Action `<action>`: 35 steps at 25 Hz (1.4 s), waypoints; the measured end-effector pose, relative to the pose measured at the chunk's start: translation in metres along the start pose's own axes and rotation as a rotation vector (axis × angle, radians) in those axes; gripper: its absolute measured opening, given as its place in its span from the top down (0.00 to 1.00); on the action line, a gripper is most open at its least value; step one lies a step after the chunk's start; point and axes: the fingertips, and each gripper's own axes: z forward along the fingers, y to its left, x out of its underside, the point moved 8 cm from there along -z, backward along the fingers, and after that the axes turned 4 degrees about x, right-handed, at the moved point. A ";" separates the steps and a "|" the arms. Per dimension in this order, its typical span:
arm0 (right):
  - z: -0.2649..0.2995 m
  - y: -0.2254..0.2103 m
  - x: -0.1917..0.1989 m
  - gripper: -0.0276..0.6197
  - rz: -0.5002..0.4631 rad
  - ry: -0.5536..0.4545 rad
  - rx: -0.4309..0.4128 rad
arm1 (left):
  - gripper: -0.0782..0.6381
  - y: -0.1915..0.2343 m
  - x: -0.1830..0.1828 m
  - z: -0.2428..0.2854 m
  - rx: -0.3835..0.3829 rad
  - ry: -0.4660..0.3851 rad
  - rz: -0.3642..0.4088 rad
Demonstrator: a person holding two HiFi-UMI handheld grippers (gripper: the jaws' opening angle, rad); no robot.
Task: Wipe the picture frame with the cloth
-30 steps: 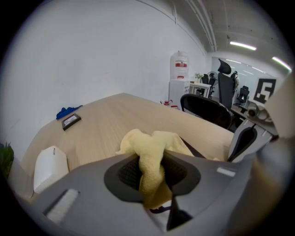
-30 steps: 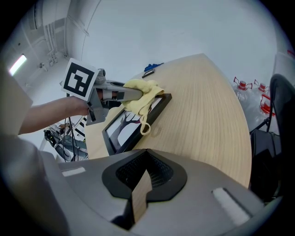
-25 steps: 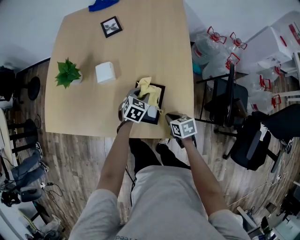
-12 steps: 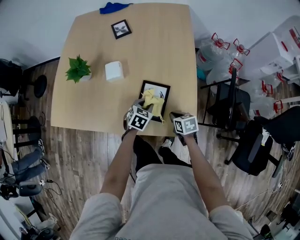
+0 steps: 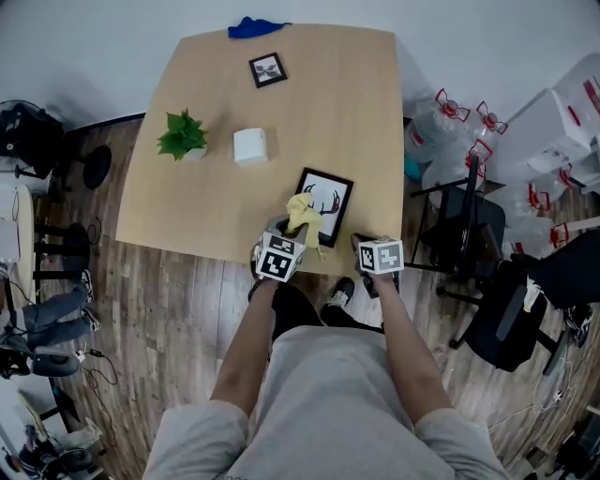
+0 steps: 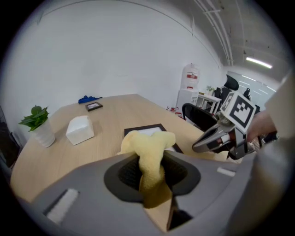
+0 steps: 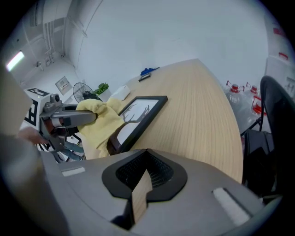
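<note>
A black picture frame (image 5: 326, 202) with an antler drawing lies flat near the table's front edge. My left gripper (image 5: 292, 228) is shut on a yellow cloth (image 5: 302, 214), which rests on the frame's near left corner. In the left gripper view the cloth (image 6: 148, 150) bunches up between the jaws, with the frame (image 6: 146, 130) just beyond it. My right gripper (image 5: 367, 243) hovers at the table edge to the right of the frame, its jaws closed on nothing. The right gripper view shows the frame (image 7: 140, 114), the cloth (image 7: 98, 122) and the left gripper (image 7: 69, 117) off to the left.
Farther back on the table (image 5: 356, 112) are a white box (image 5: 250, 145), a small potted plant (image 5: 185, 136), a small framed picture (image 5: 268, 69) and a blue cloth (image 5: 255, 27). Chairs (image 5: 459, 211) and water bottles (image 5: 445, 117) stand to the right of the table.
My left gripper has drawn the cloth back toward the frame's near corner, uncovering more of the picture. The right gripper stays at the table edge.
</note>
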 end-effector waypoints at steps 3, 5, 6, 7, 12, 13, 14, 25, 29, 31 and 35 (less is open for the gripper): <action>-0.018 0.008 -0.009 0.95 -0.038 -0.122 0.000 | 0.69 0.002 0.003 -0.018 -0.038 -0.033 -0.043; -0.032 0.011 -0.018 0.95 -0.046 -0.202 0.002 | 0.69 0.002 0.004 -0.029 -0.061 -0.056 -0.056; -0.040 0.011 -0.022 0.95 -0.054 -0.233 0.007 | 0.69 0.002 0.005 -0.033 -0.073 -0.070 -0.055; -0.047 0.011 -0.027 0.95 -0.062 -0.261 0.012 | 0.69 0.002 0.006 -0.036 -0.084 -0.084 -0.053; -0.077 0.016 -0.045 0.95 -0.091 -0.355 0.010 | 0.69 -0.004 0.003 -0.056 -0.124 -0.143 -0.092; -0.080 0.017 -0.046 0.95 -0.096 -0.367 0.012 | 0.69 -0.006 0.003 -0.058 -0.126 -0.150 -0.097; -0.084 0.018 -0.045 0.95 -0.099 -0.378 0.015 | 0.69 -0.008 0.004 -0.060 -0.126 -0.150 -0.094; -0.093 0.023 -0.032 0.95 -0.140 -0.394 0.019 | 0.69 -0.006 0.016 -0.073 -0.128 -0.162 -0.109; -0.091 0.026 -0.032 0.95 -0.151 -0.386 0.008 | 0.69 -0.008 0.018 -0.073 -0.127 -0.156 -0.109; -0.090 0.026 -0.031 0.95 -0.151 -0.382 0.005 | 0.69 -0.009 0.018 -0.072 -0.123 -0.154 -0.105; -0.088 0.028 -0.029 0.95 -0.153 -0.380 0.005 | 0.69 -0.010 0.020 -0.071 -0.116 -0.148 -0.099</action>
